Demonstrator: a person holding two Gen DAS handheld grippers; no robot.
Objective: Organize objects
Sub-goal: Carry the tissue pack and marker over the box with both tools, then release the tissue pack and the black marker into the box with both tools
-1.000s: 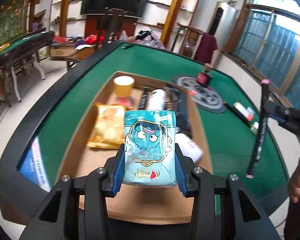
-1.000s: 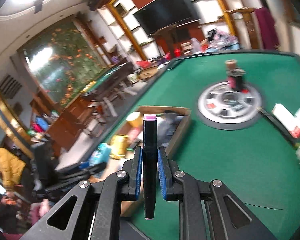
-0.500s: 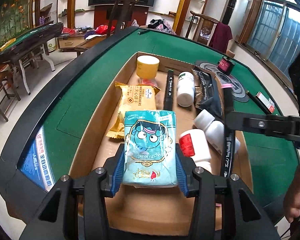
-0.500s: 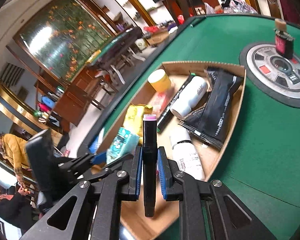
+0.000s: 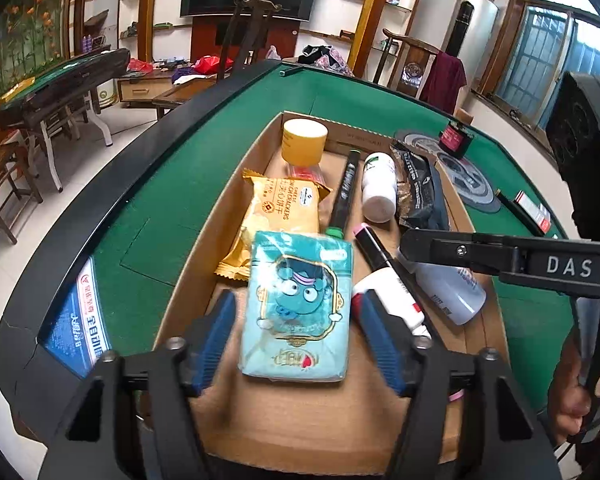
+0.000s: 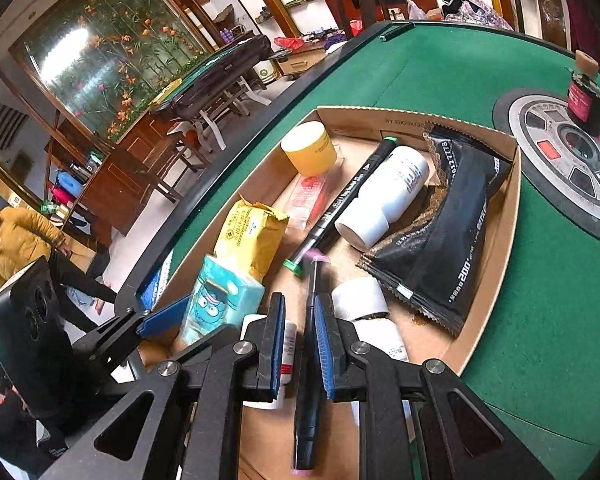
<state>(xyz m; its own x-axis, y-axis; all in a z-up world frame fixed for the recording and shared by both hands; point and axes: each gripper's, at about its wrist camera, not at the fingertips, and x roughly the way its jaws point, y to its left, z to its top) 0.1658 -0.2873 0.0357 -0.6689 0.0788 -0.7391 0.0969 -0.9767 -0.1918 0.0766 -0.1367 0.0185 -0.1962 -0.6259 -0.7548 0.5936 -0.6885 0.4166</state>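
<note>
A teal cartoon snack packet [image 5: 296, 308] lies flat on the floor of the cardboard box [image 5: 300, 432]. My left gripper [image 5: 296, 332] straddles it with its jaws opening, and its blue pads stand clear of the packet's sides. The right wrist view shows the packet [image 6: 216, 300] at the box's near left. My right gripper [image 6: 298, 340] is shut on a black marker with pink caps [image 6: 310, 360]. The marker tilts between the pads, its far tip low over the box floor. In the left wrist view that marker [image 5: 374, 246] reaches in from the right under my right gripper [image 5: 408, 244].
The box also holds a yellow cracker packet [image 5: 284, 208], a yellow-lidded jar [image 5: 304, 140], a green-capped marker [image 5: 346, 188], white bottles [image 5: 378, 188] and a black pouch [image 6: 440, 240]. It sits on a green felt table [image 6: 540, 340] with a round panel [image 6: 572, 152]. A person in a yellow jacket [image 6: 4, 236] stands far left.
My left gripper's jaws have spread and let go of the teal packet, which now rests on the box floor. My right gripper has carried the marker down into the box beside it.
</note>
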